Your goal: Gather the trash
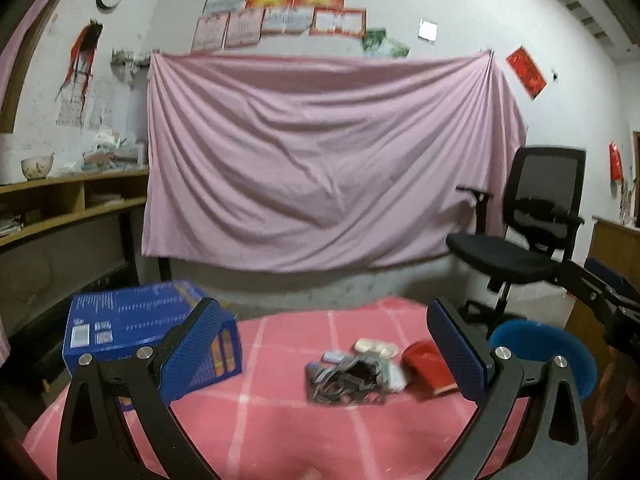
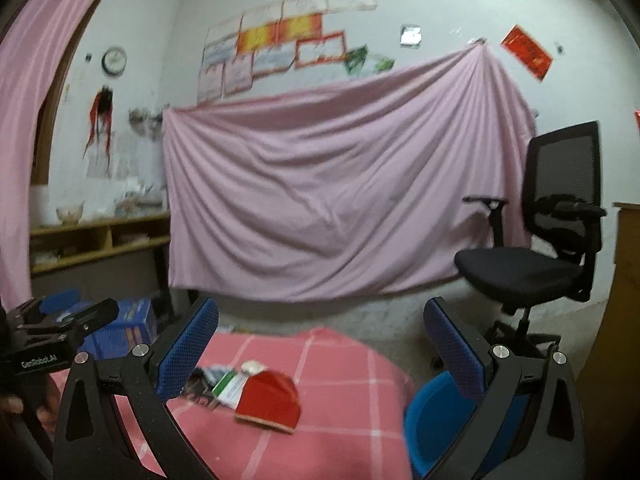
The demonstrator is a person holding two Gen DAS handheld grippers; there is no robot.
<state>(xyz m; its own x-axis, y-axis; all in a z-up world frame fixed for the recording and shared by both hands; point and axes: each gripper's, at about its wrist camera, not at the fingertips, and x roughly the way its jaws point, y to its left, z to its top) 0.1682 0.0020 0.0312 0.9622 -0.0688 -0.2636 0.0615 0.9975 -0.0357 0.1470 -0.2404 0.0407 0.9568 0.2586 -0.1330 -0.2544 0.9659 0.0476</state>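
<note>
Both the left tool (image 1: 320,344) and the right tool (image 2: 320,344) are held wide apart and empty above the table (image 1: 280,432), probably for approach. The trash pile (image 1: 348,376) is gathered mid-table, beside the blue bin (image 1: 540,348).

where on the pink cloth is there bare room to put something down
Free: the near cloth in front of the trash pile, and the strip between the pile and the blue box. Crowded: mid-table, where the wrappers and red carton bunch together. Both tongs, left and right, are open.
</note>
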